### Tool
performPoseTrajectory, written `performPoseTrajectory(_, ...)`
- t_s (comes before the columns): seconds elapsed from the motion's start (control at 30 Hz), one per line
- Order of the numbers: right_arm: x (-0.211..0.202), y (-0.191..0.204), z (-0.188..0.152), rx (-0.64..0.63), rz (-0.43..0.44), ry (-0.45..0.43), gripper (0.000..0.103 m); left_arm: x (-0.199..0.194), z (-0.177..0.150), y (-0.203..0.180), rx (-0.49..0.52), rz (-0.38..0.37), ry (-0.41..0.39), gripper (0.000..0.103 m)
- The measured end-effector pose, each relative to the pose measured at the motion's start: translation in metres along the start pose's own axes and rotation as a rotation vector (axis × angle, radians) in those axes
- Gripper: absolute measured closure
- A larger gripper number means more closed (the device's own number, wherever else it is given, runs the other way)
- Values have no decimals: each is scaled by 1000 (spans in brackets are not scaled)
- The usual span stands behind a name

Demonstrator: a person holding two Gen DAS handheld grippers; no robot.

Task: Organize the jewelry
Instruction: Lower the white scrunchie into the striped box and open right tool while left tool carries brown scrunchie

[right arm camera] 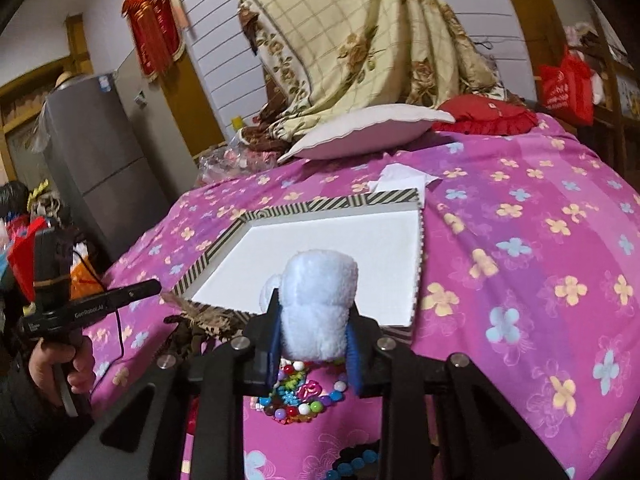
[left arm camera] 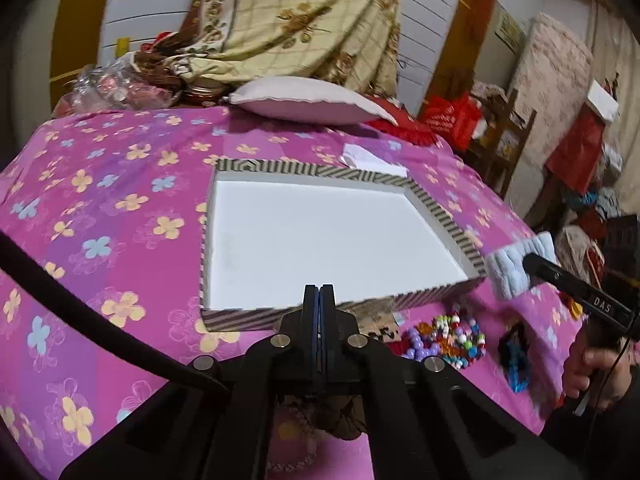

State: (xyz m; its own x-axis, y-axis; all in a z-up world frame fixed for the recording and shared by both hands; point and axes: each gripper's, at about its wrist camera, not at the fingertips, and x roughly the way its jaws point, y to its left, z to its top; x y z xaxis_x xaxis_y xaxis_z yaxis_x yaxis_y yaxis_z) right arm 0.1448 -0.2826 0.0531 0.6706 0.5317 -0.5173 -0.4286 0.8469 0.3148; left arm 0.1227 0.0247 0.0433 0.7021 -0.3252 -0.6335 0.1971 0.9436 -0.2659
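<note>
On the pink flowered bedspread [left arm camera: 120, 208] we see a shallow striped tray [left arm camera: 224, 166] with a bare white floor, lying near the spread's front edge. Just beside the tray's near rim sits a heap of colourful beads [left arm camera: 448, 338]. Our right gripper [right arm camera: 312, 344] clamps a fluffy pale-blue scrunchie [right arm camera: 316, 304] above that rim. Our left gripper [left arm camera: 319, 300] is pressed fully closed; brown woven cloth [left arm camera: 340, 416] hangs under it, but whether it is gripped we cannot tell.
</note>
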Motion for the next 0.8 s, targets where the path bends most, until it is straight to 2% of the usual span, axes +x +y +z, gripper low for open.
performPoseTrajectory(0.03, 1, 2, -2, -7, 5, 7, 77, 3, -2, -2, 5, -8, 24, 89)
performPoseTrajectory(0.07, 1, 3, -3, -14, 2, 13, 77, 7, -4, -6, 18, 15, 39, 84)
performPoseTrajectory(0.13, 3, 4, -5, -19, 6, 28, 77, 17, -8, -15, 58, 12, 71, 60)
performPoseTrajectory(0.17, 3, 4, -6, -21, 1, 31, 77, 23, -10, -19, 71, 9, 92, 57)
performPoseTrajectory(0.2, 3, 4, -6, -23, 1, 33, 77, 27, -13, -22, 94, 43, 101, 56)
performPoseTrajectory(0.3, 4, 4, -6, -19, 3, 35, 77, 42, -20, -28, 148, 131, 158, 56)
performPoseTrajectory(0.5, 5, 8, -5, -22, 9, 27, 77, 67, -25, -32, 196, 194, 215, 54)
performPoseTrajectory(0.53, 5, 8, -5, -22, 12, 24, 77, 65, -26, -33, 211, 196, 207, 62)
performPoseTrajectory(0.6, 3, 9, -4, -24, 14, 14, 77, 56, -24, -33, 209, 174, 175, 81)
performPoseTrajectory(0.63, 2, 10, -3, -21, 15, 7, 77, 50, -21, -30, 192, 148, 159, 85)
performPoseTrajectory(0.67, 2, 10, -2, -19, 15, 1, 77, 41, -18, -27, 170, 130, 137, 88)
performPoseTrajectory(0.8, -1, 9, 4, -2, 13, -38, 77, 8, -2, -14, 74, 39, 36, 88)
